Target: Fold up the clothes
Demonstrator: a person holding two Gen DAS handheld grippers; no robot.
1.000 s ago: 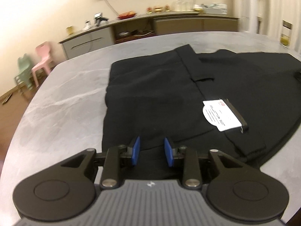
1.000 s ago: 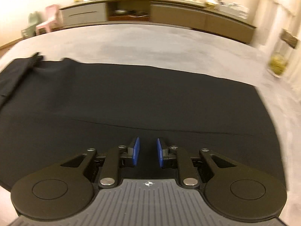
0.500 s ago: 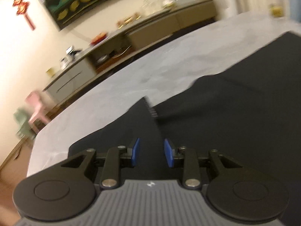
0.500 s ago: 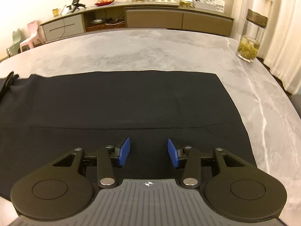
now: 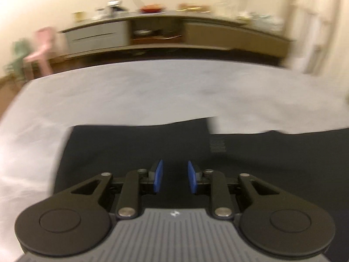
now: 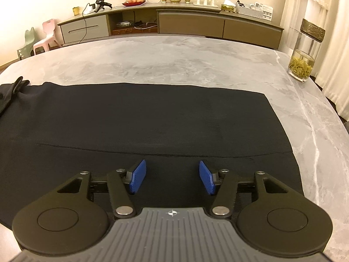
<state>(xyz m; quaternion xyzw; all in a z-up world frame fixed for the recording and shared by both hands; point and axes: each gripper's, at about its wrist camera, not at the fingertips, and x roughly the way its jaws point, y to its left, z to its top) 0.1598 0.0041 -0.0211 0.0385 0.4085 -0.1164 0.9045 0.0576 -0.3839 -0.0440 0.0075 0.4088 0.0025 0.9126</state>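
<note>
The black garment [image 6: 152,118] lies flat on the grey table [image 6: 174,59], reaching toward its right edge. The right hand-held gripper [image 6: 172,180] has just been opening, nothing between its jaws. The left hand-held gripper [image 5: 174,178] hangs narrowly parted over the cloth, gripping nothing.

The left wrist view is smeared by motion: the sideboard [image 5: 174,32] across the top, the things on it and the pink chair [image 5: 43,45] at the upper left are streaks with no readable detail. The black garment [image 5: 135,148] runs out of the frame at the right and under the left gripper [image 5: 174,175] at the bottom. In the right wrist view the garment [image 6: 152,118] is cut by the left edge, and its near edge is hidden behind the right gripper [image 6: 172,179]. A jar [image 6: 304,65] at the right edge holds something yellow-green, too small to tell.
</note>
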